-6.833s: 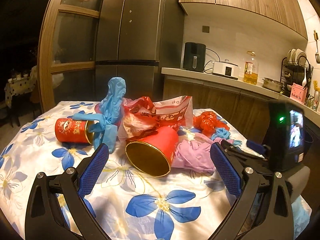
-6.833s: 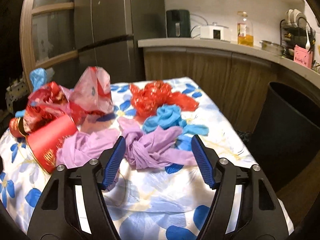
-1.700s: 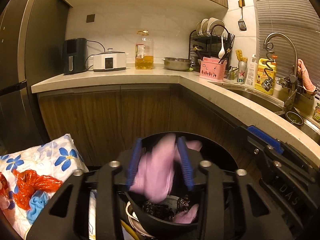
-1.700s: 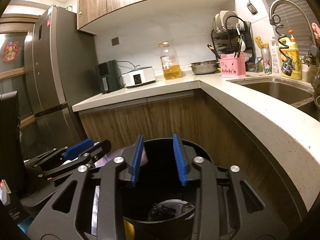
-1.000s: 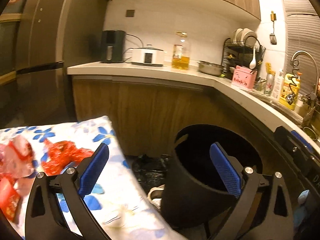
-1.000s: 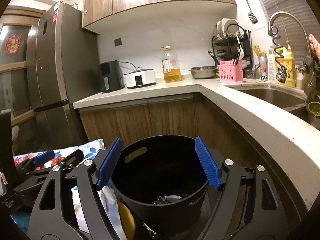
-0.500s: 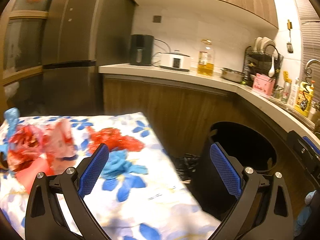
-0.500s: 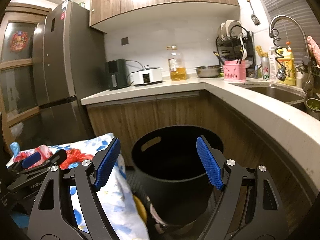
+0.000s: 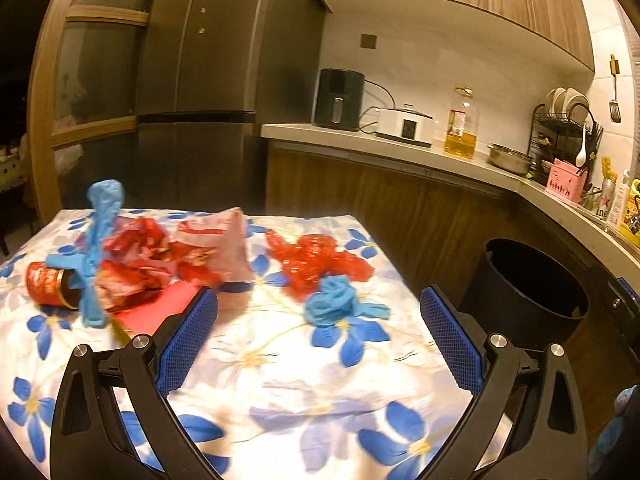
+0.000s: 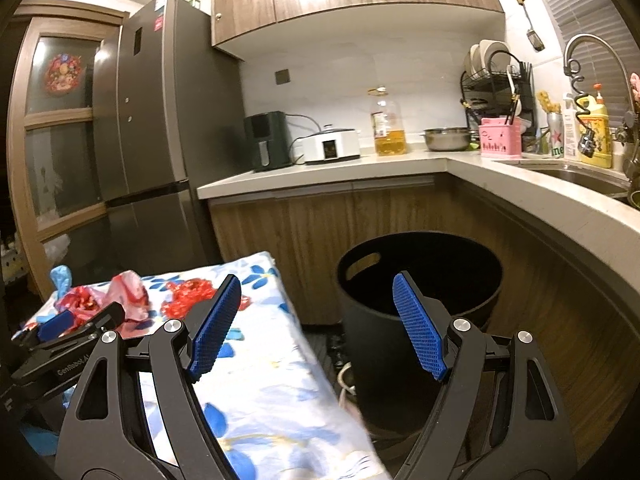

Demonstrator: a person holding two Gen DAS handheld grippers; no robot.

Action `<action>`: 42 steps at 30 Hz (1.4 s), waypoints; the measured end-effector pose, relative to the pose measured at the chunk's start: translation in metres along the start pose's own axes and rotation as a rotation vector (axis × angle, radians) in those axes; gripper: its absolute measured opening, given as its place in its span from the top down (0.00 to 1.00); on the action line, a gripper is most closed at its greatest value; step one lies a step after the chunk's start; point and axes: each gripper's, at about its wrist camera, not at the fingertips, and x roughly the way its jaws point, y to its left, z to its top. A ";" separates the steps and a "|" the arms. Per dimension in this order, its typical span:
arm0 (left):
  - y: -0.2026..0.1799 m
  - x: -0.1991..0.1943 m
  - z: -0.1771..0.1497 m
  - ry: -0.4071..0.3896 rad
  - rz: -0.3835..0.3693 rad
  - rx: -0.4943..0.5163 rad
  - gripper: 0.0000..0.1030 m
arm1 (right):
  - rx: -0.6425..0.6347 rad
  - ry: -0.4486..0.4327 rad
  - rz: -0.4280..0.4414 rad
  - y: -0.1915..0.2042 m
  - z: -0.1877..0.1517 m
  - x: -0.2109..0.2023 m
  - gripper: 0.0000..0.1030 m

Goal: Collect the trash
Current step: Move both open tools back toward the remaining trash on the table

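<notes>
My left gripper (image 9: 320,336) is open and empty above the flowered table (image 9: 280,380). Ahead of it lie a crumpled blue glove (image 9: 334,306), a red plastic bag (image 9: 316,262), a red and white wrapper (image 9: 212,248), a red tube (image 9: 156,314), a red can (image 9: 50,284) and a tall blue glove (image 9: 98,240). The black trash bin (image 9: 524,292) stands right of the table. My right gripper (image 10: 318,328) is open and empty, held before the bin (image 10: 416,300); the left gripper (image 10: 66,338) shows at its lower left.
A wooden cabinet run with a pale counter (image 10: 328,178) wraps behind and right of the bin, holding an oil bottle (image 10: 388,128), a cooker (image 10: 330,146) and a dish rack (image 10: 496,96). A steel fridge (image 9: 200,92) stands behind the table. Dark bags lie on the floor by the bin.
Both grippers dropped the purple bags into the bin and opened. The left gripper has swung left from the bin back over the table; the right gripper has drawn back from the bin.
</notes>
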 end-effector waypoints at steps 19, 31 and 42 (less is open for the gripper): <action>0.094 -0.022 -0.011 -0.033 0.189 -0.050 0.06 | -0.045 0.081 0.164 0.090 -0.033 0.025 0.25; 0.133 -0.017 -0.011 -0.026 0.258 -0.085 0.06 | -0.095 0.112 0.299 0.154 -0.044 0.054 0.25; 0.157 -0.006 -0.004 -0.032 0.294 -0.090 0.06 | -0.127 0.166 0.381 0.210 -0.045 0.105 0.43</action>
